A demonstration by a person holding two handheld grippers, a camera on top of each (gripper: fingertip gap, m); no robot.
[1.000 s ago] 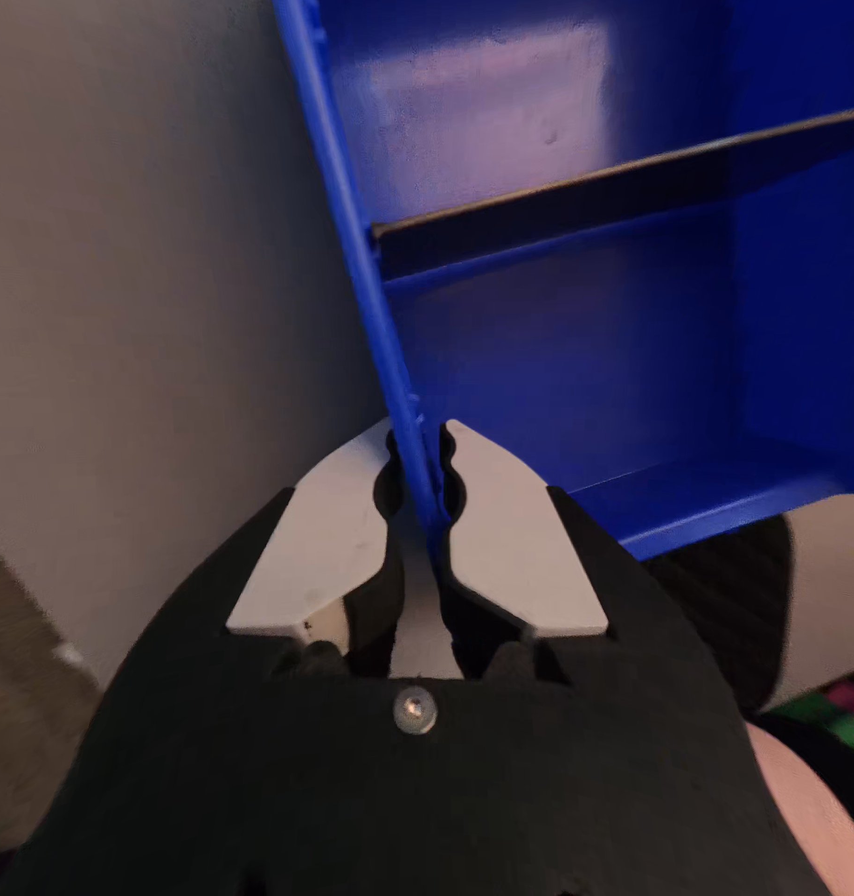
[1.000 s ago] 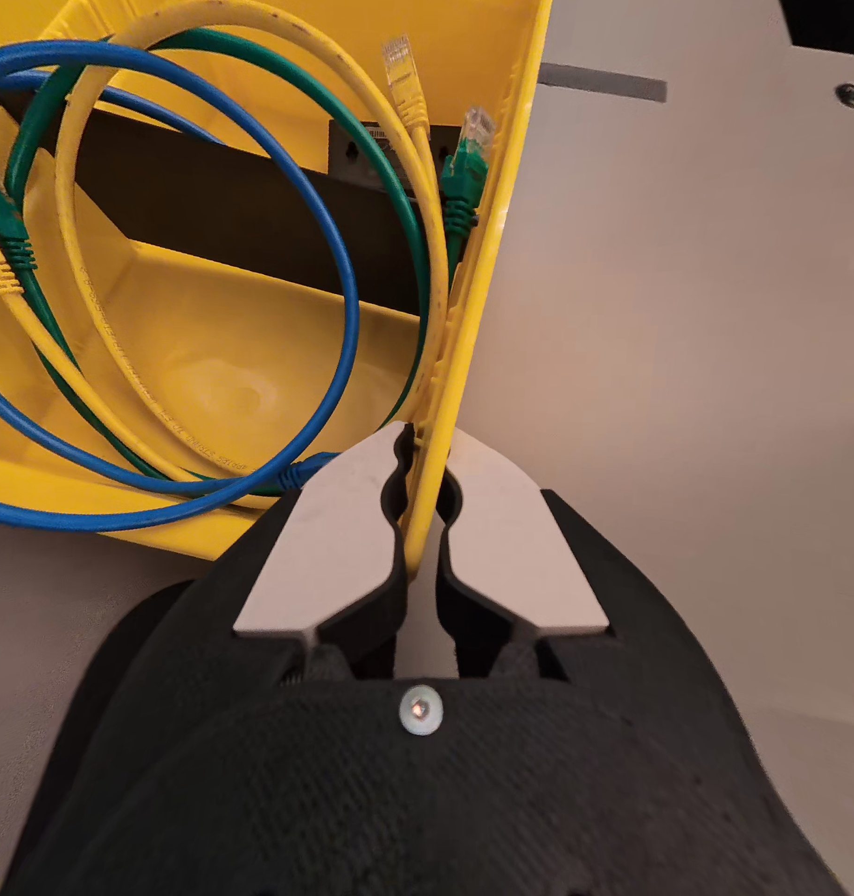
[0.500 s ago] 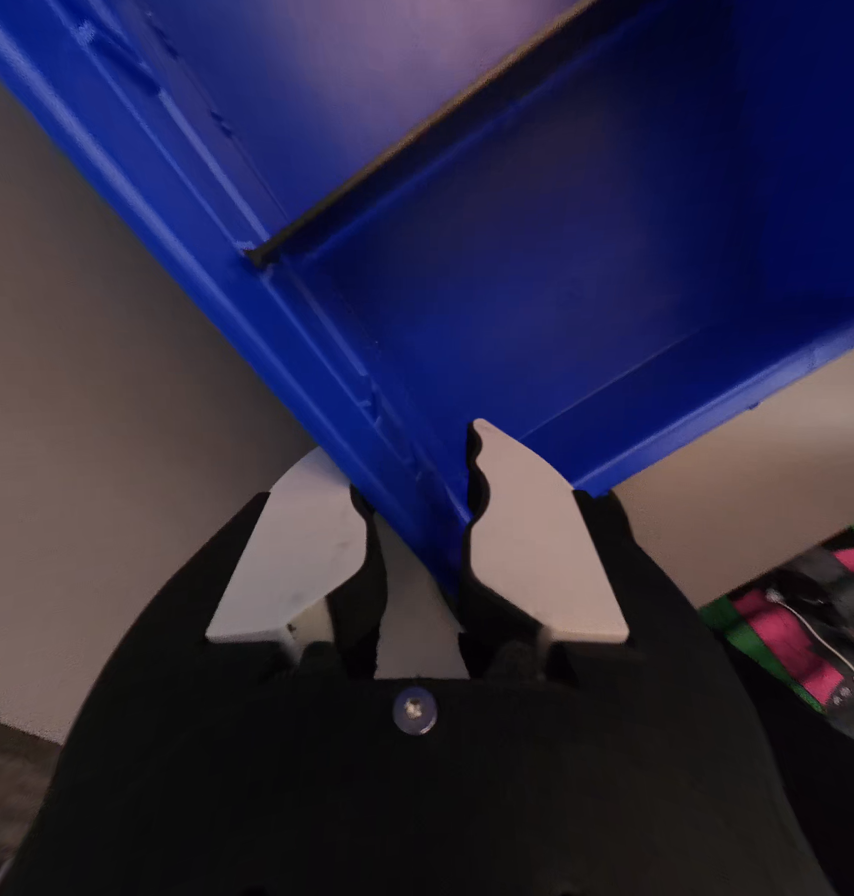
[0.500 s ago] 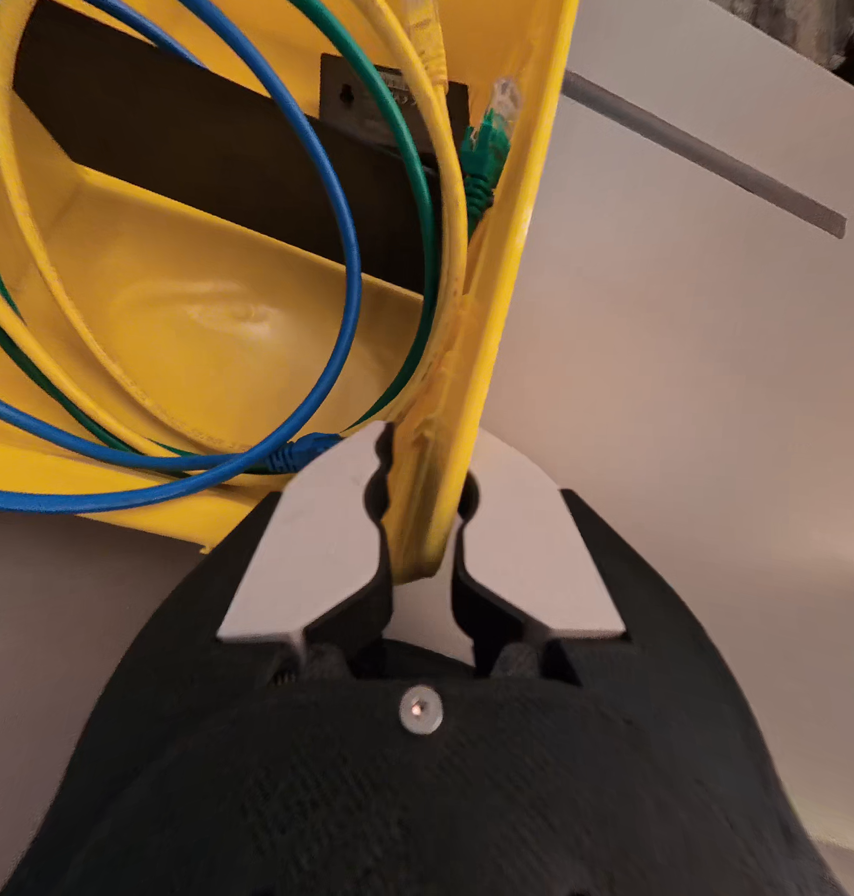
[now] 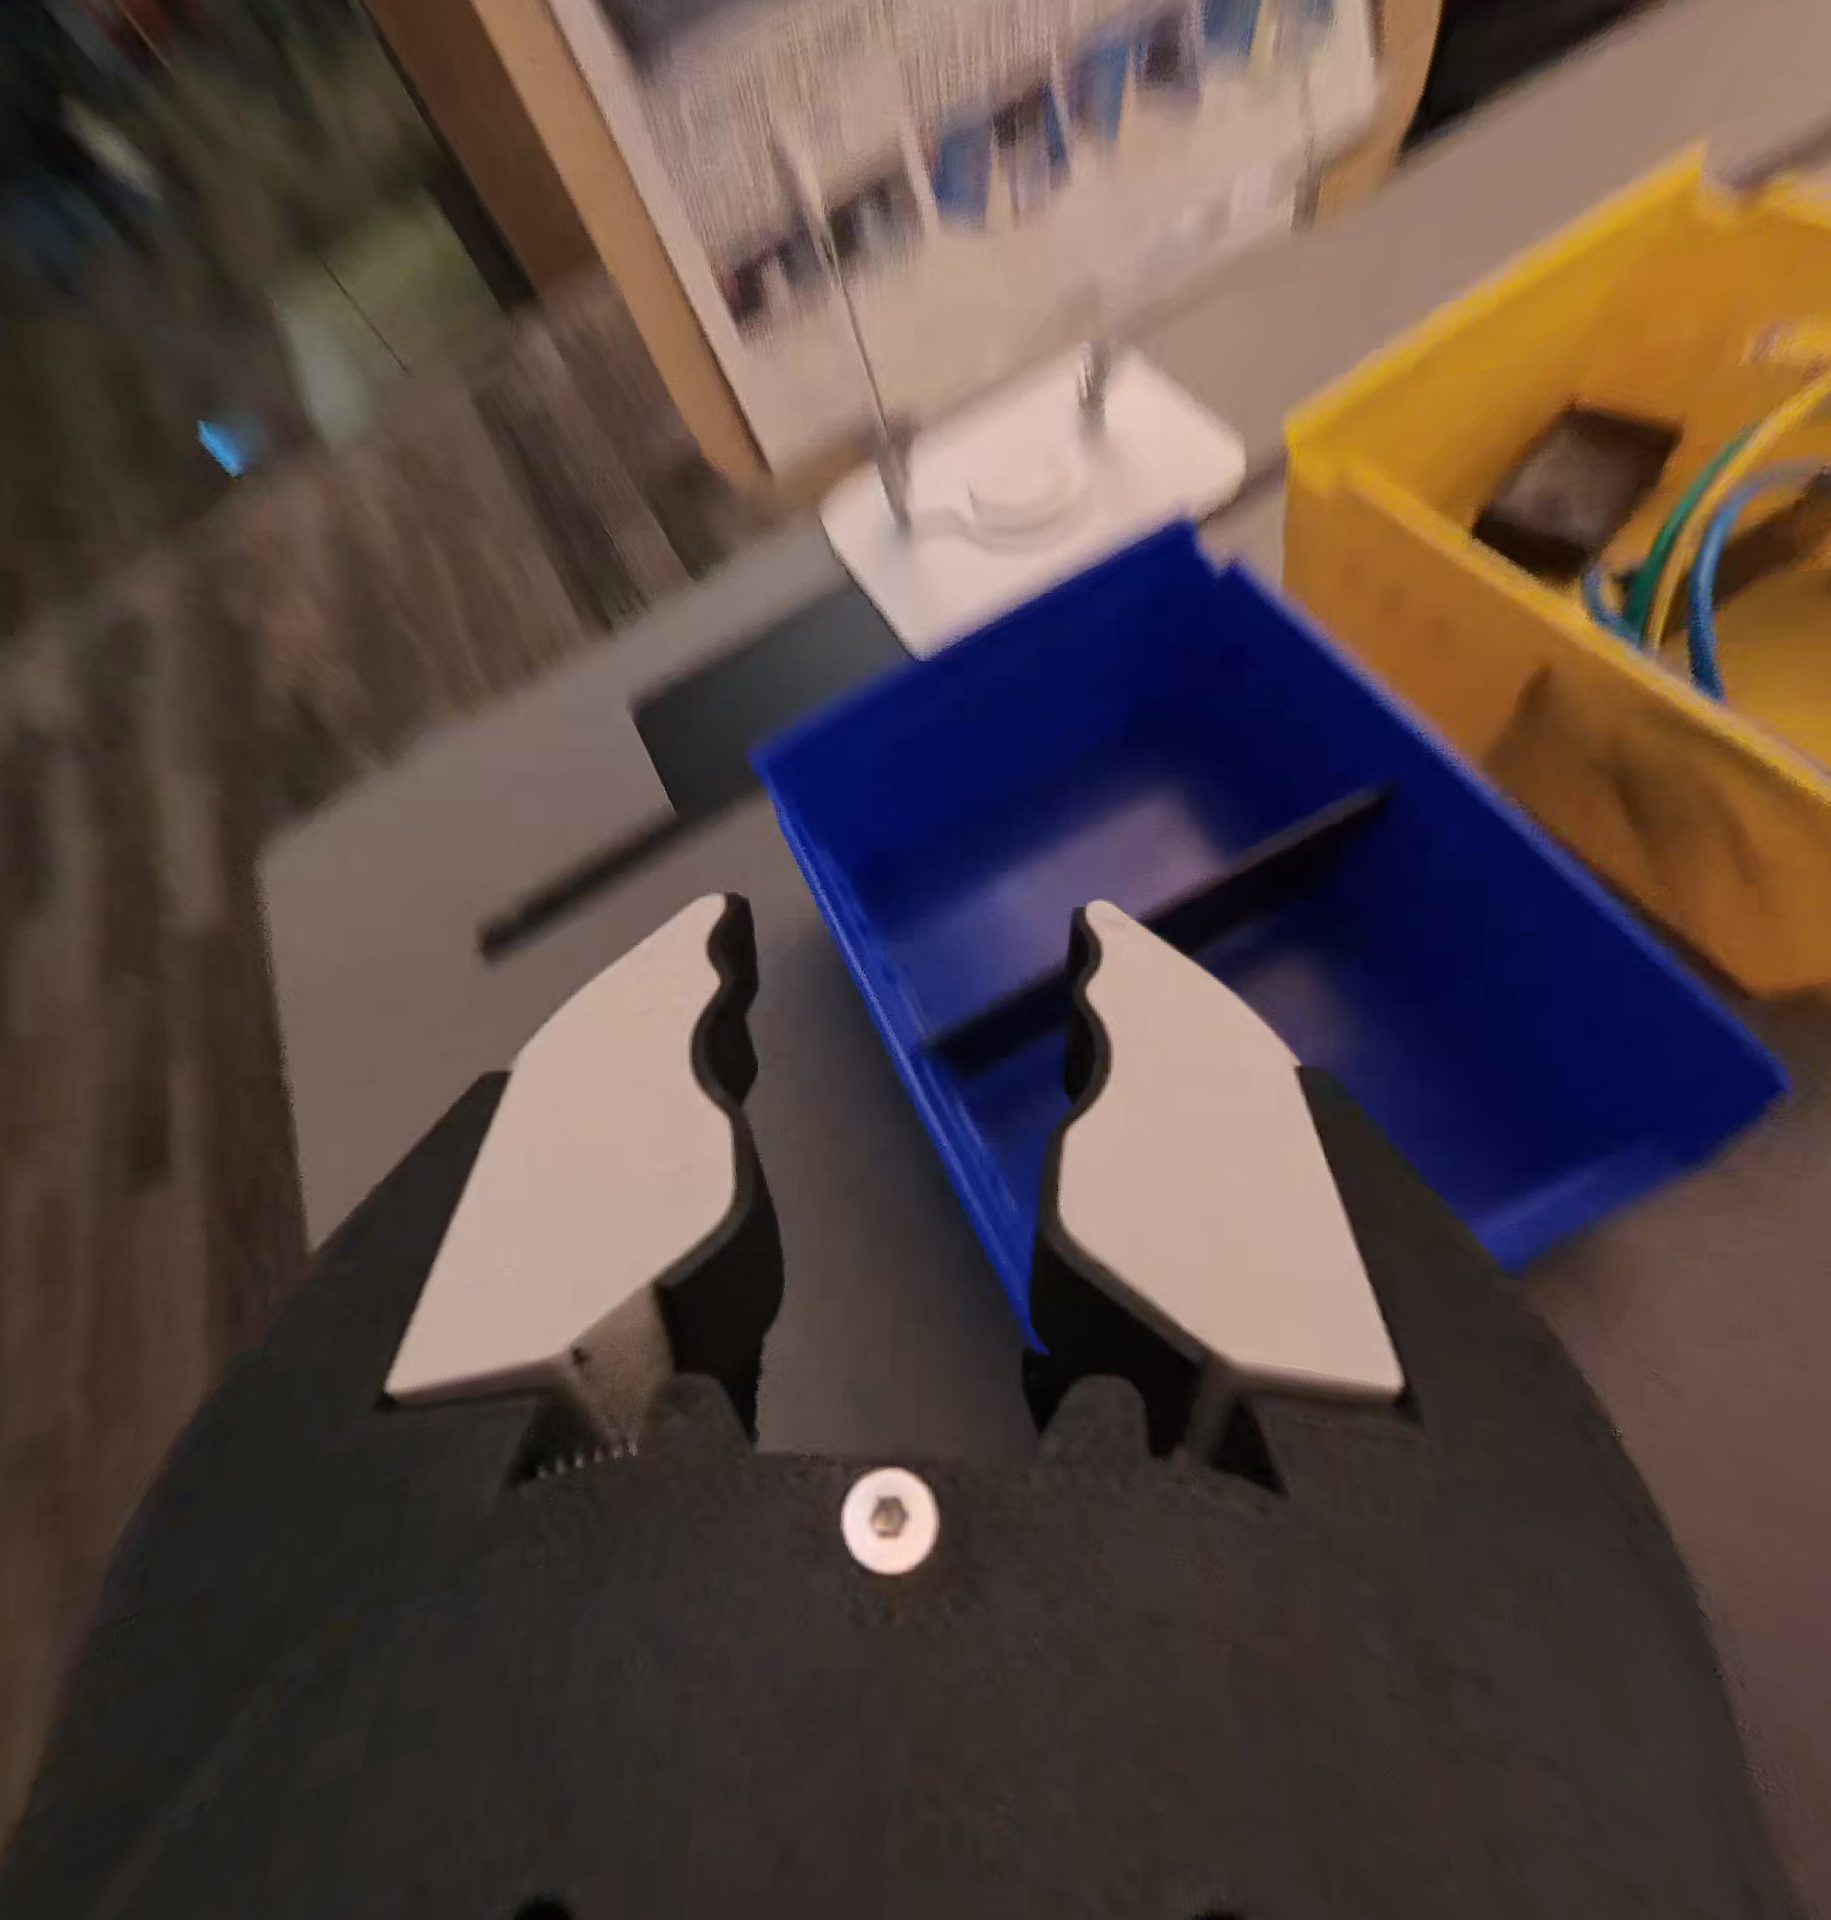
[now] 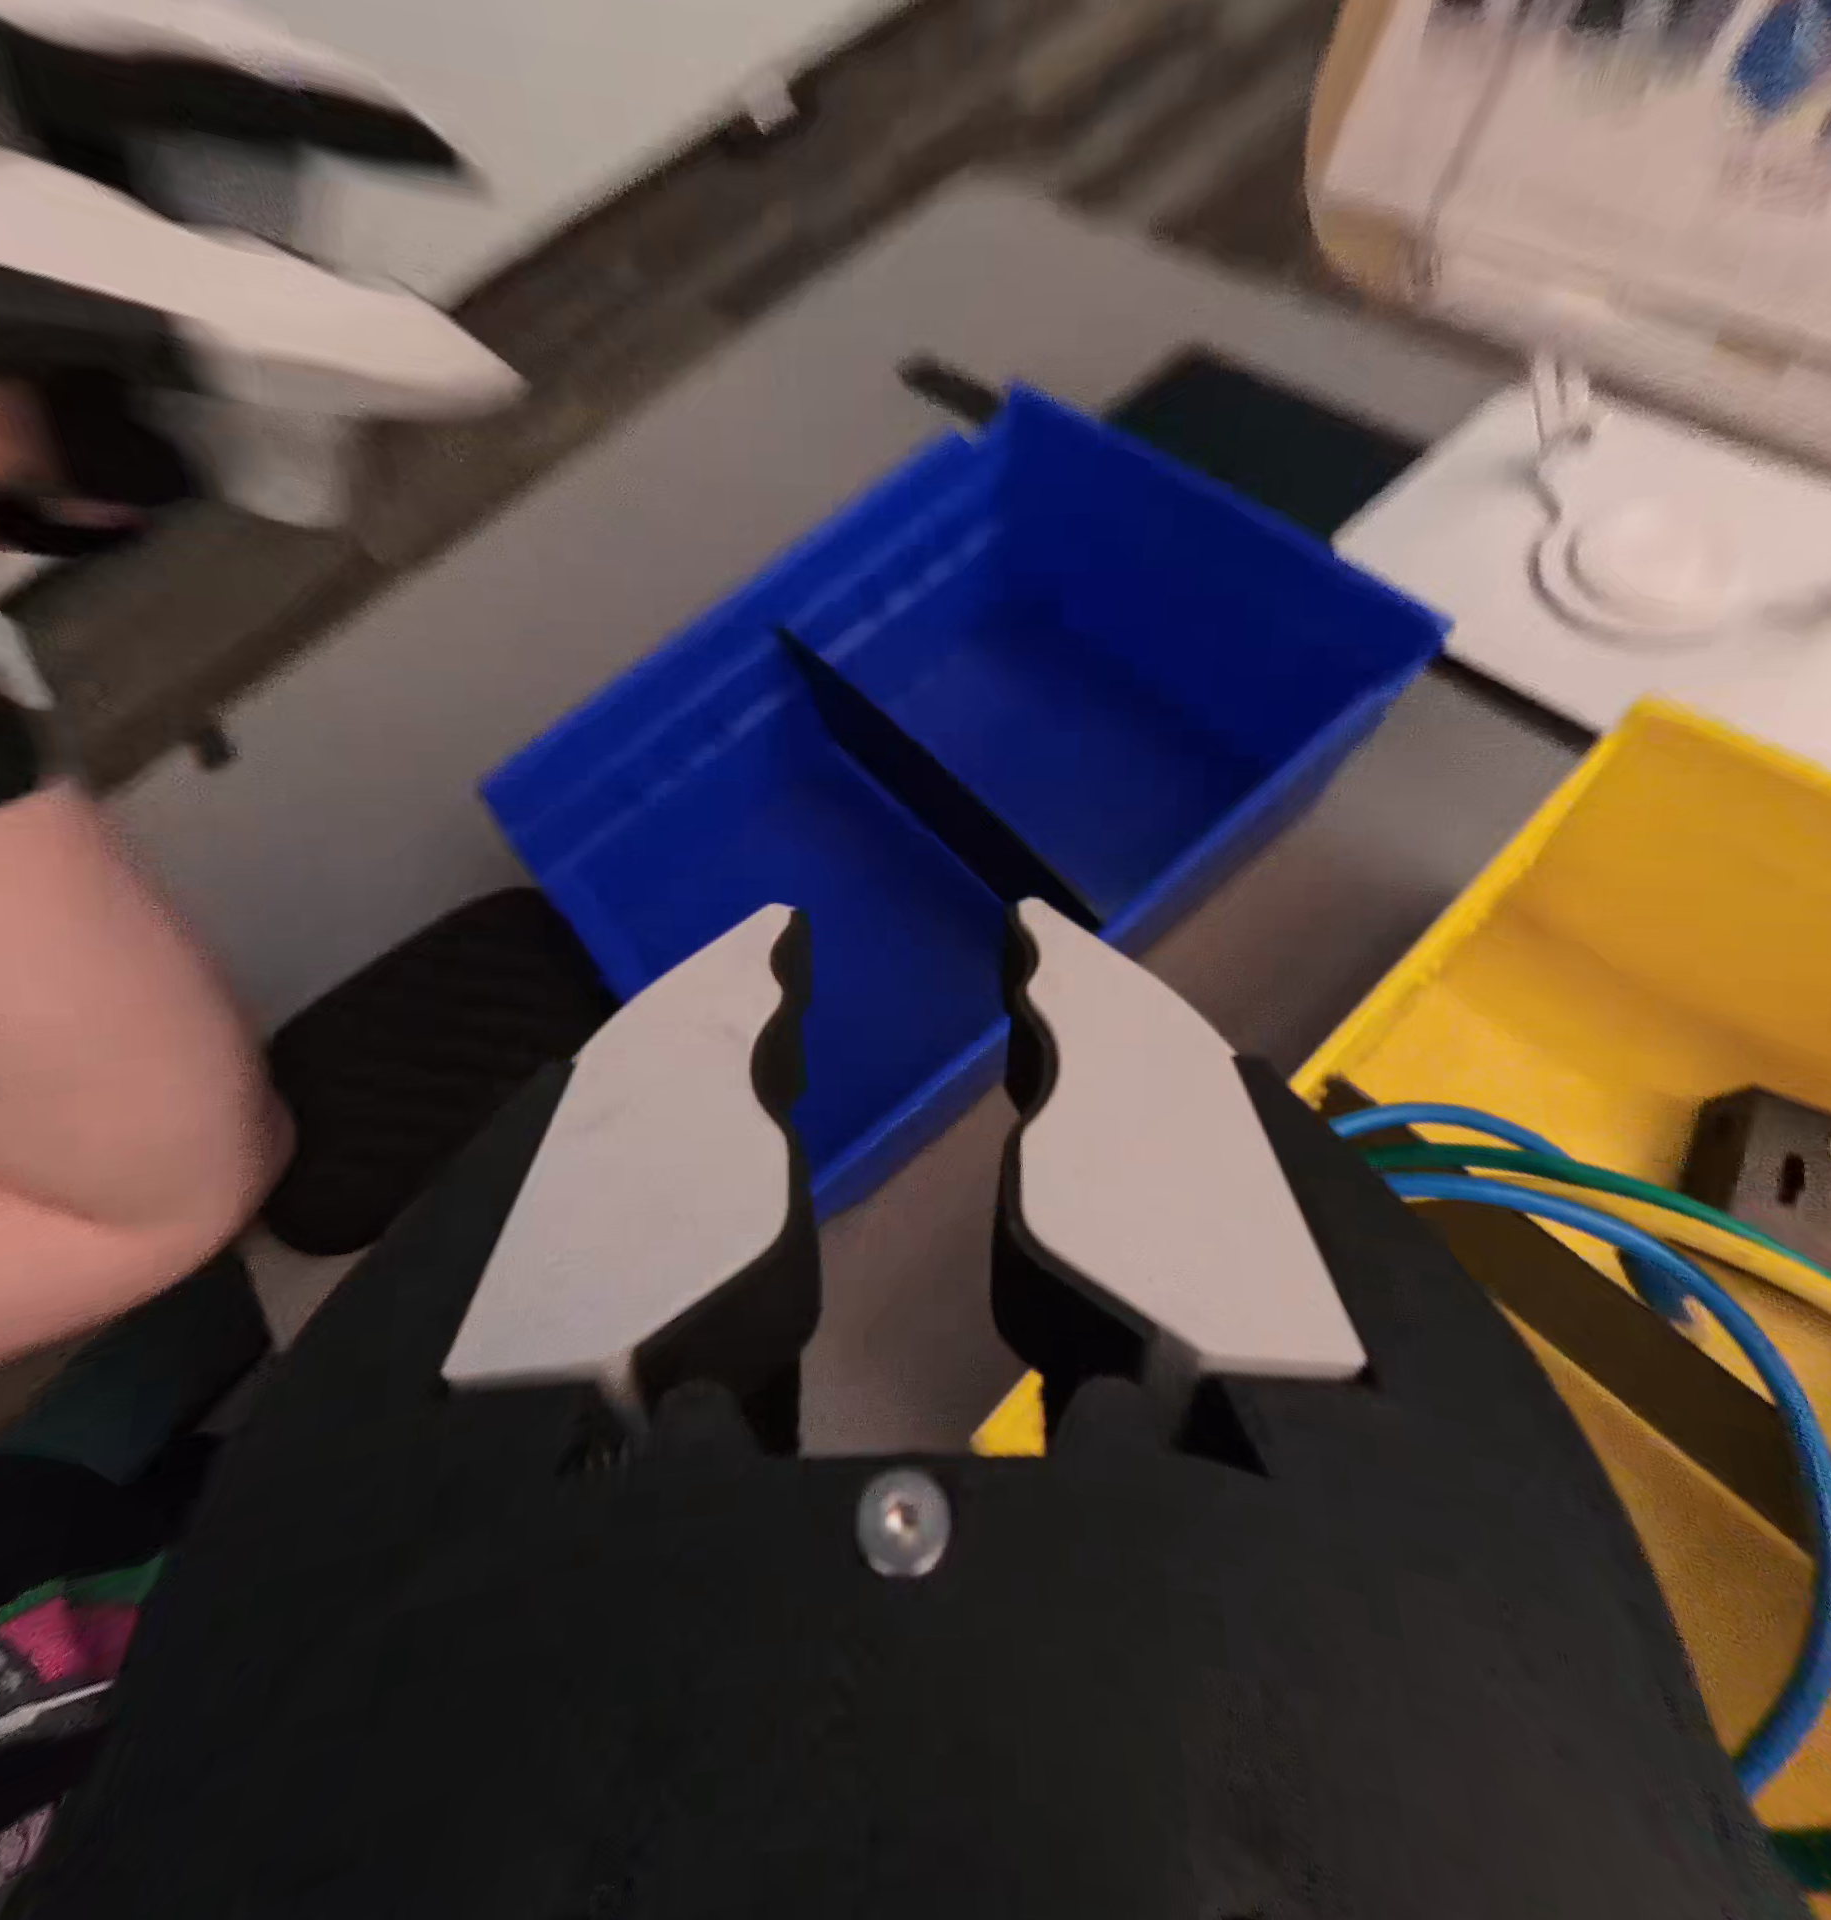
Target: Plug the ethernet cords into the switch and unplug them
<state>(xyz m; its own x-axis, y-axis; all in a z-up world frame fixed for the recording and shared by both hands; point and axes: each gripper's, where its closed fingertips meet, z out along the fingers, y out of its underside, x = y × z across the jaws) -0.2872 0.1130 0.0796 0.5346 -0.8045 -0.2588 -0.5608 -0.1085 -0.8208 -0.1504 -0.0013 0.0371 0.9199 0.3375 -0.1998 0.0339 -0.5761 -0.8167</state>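
Currently both grippers hang above the grey desk [image 5: 402, 997] with nothing between their jaws: the left gripper [image 5: 911, 925] has its jaws spread wide, the right gripper [image 6: 906, 925] has its jaws parted more narrowly, and neither touches anything. Both views are motion-blurred. The task's things sit in the open yellow plastic bin [image 6: 1576, 862]: a dark grey box-shaped ethernet switch [image 6: 1794, 1174] rests inside it, and the looped blue, green and yellow ethernet cords [image 6: 1742, 1299] spill over a dark divider [image 6: 1617, 1320] in the same bin. No cord end can be seen seated in a port; judgement: plugging has not begun. Key relation: the yellow plastic bin lies to the right of the right gripper, just beside it, with the cord loops close to its right finger; from the left gripper it lies far to the upper right, well apart. An empty blue plastic bin with a dark divider [image 5: 1254, 831] sits between, directly ahead of both sets of jaws. Judgement: the right gripper is the nearer one and should swing right and down to take a cord near its plug. The switch's long axis is hard to read; it appears to run along the bin's width. Risk: tangled loops may drag together when one is lifted. A person's bare forearm [image 6: 80, 1060] shows at left in the right wrist view.
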